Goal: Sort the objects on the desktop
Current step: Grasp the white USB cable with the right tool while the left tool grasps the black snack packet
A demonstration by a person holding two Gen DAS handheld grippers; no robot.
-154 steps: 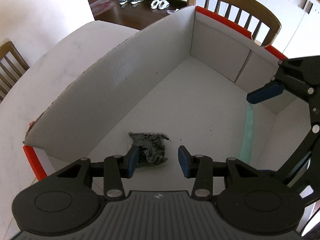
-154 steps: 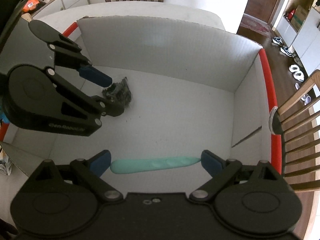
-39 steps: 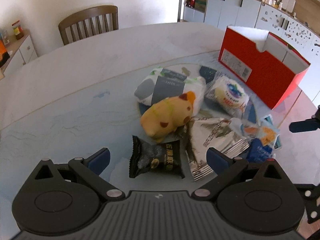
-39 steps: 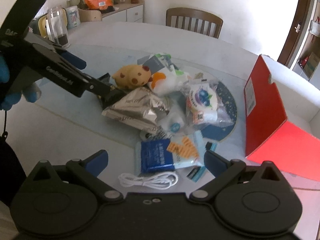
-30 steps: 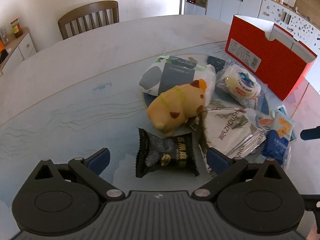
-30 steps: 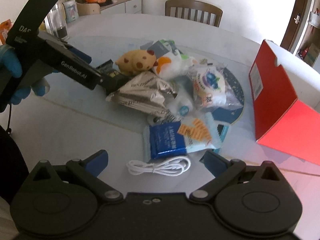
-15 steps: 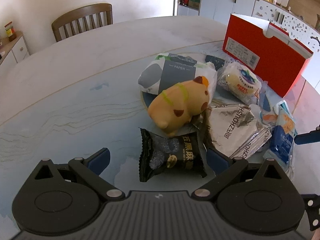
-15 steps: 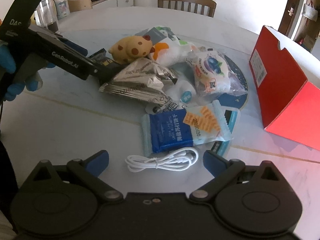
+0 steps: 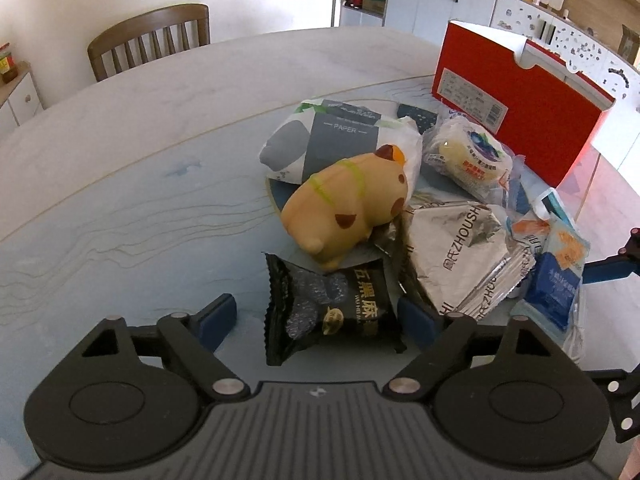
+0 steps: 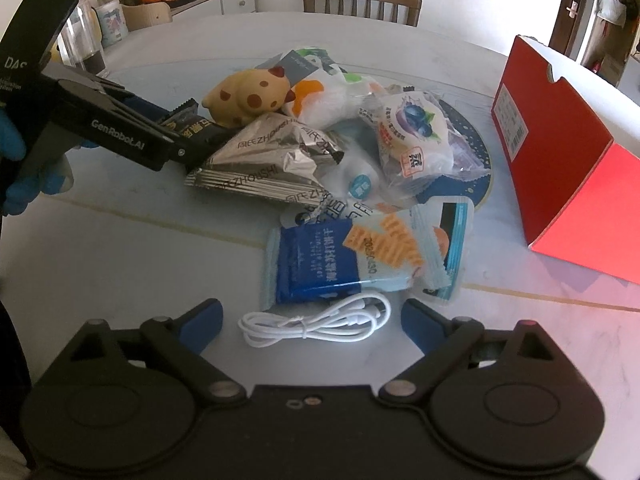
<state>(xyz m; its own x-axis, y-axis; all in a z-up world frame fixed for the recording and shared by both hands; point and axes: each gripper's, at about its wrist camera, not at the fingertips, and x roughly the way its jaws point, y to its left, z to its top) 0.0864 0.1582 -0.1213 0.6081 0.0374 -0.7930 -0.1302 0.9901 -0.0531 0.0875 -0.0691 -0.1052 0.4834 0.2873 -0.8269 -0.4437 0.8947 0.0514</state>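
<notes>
left hand-held gripper (image 9: 320, 320): jaws spread, just been closing round the black snack packet (image 9: 330, 310), not yet pinching | right hand-held gripper (image 10: 310, 322): spread, white cable (image 10: 316, 322) lying between | you: squeeze packet's middle, lift clear of the yellow toy (image 9: 346, 204) just ahead

Round pale table (image 10: 132, 264), marbled top. Directly on it: red box (image 10: 560, 168), upright at the edge; coiled white cable (image 10: 316, 326); blue snack packet (image 10: 340, 258); black snack packet (image 9: 332, 312); silver foil bag (image 10: 264, 164); dark round mat (image 10: 472, 168) under the pile.
</notes>
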